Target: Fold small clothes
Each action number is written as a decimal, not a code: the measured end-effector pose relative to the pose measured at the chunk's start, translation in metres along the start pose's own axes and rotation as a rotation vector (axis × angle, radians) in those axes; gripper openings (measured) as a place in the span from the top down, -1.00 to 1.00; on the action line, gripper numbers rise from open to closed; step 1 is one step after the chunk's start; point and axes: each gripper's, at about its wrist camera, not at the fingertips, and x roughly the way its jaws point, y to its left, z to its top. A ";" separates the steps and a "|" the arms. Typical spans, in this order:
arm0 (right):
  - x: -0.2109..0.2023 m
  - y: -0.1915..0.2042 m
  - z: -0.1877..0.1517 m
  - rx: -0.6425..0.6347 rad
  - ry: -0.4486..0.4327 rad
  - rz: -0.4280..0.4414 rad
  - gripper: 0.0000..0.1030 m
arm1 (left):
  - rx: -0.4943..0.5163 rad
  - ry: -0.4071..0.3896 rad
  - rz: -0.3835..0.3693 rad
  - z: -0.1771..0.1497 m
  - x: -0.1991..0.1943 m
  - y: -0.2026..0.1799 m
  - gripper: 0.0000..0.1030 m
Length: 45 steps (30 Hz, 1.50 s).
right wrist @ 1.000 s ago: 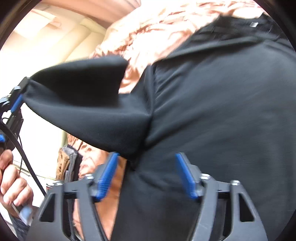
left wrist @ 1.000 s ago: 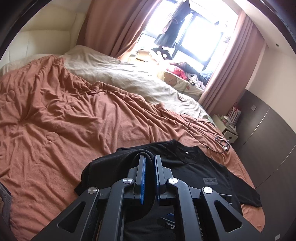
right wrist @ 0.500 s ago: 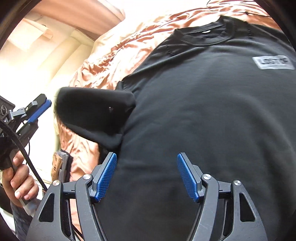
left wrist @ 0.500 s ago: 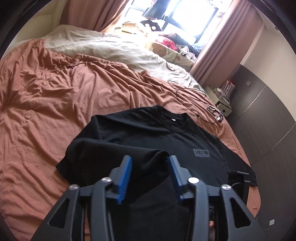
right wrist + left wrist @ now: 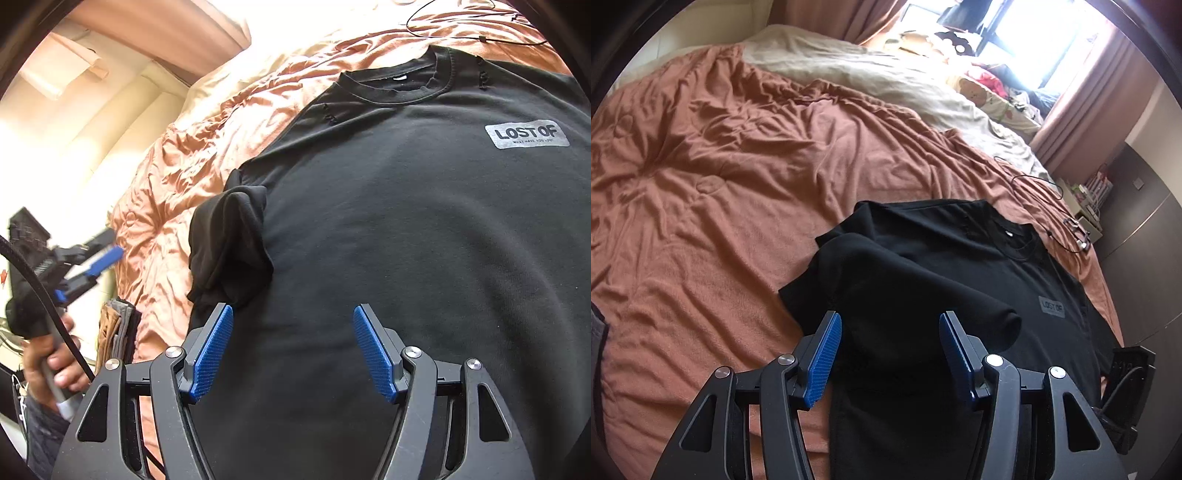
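A black T-shirt [image 5: 960, 280] [image 5: 424, 229] with a grey "LOST OF" patch [image 5: 526, 134] lies front-up on the rust-coloured bedspread [image 5: 713, 177]. Its near sleeve [image 5: 231, 240] is folded in over the body and lies bunched. My left gripper [image 5: 890, 354] hovers open just short of that sleeve, holding nothing. My right gripper [image 5: 291, 350] is open above the shirt's lower body, also holding nothing. In the right wrist view the left gripper [image 5: 88, 269] shows at the far left, held by a hand [image 5: 51, 362].
A beige blanket [image 5: 879, 77] and piled clothes [image 5: 990, 85] cover the bed's far side under the window. A black cable [image 5: 1041, 184] and a metal clip [image 5: 1078, 232] lie beyond the shirt's collar. Folded garments [image 5: 118, 332] sit off the bed's left edge. Dark wardrobe doors [image 5: 1145, 229] stand at right.
My left gripper was shut on the sleeve and has opened, dropping the sleeve folded onto the shirt body, then drawn back. The right gripper stayed open and pulled back, showing more of the shirt.
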 end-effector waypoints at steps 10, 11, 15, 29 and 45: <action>0.012 0.011 0.017 -0.034 -0.014 -0.036 -0.29 | -0.101 0.075 0.037 -0.015 0.052 0.046 -0.11; 0.016 0.014 0.019 -0.042 -0.012 -0.033 -0.29 | -0.106 0.086 0.039 -0.016 0.057 0.049 -0.11; 0.027 0.027 0.034 -0.066 -0.016 -0.020 -0.29 | -0.105 0.120 0.059 -0.020 0.078 0.057 -0.11; 0.078 0.039 0.070 -0.033 0.022 -0.040 0.70 | -0.131 0.166 -0.009 -0.017 0.104 0.059 0.78; 0.020 0.032 0.027 -0.073 0.002 -0.070 0.65 | -0.019 0.046 -0.076 0.010 0.041 -0.007 0.81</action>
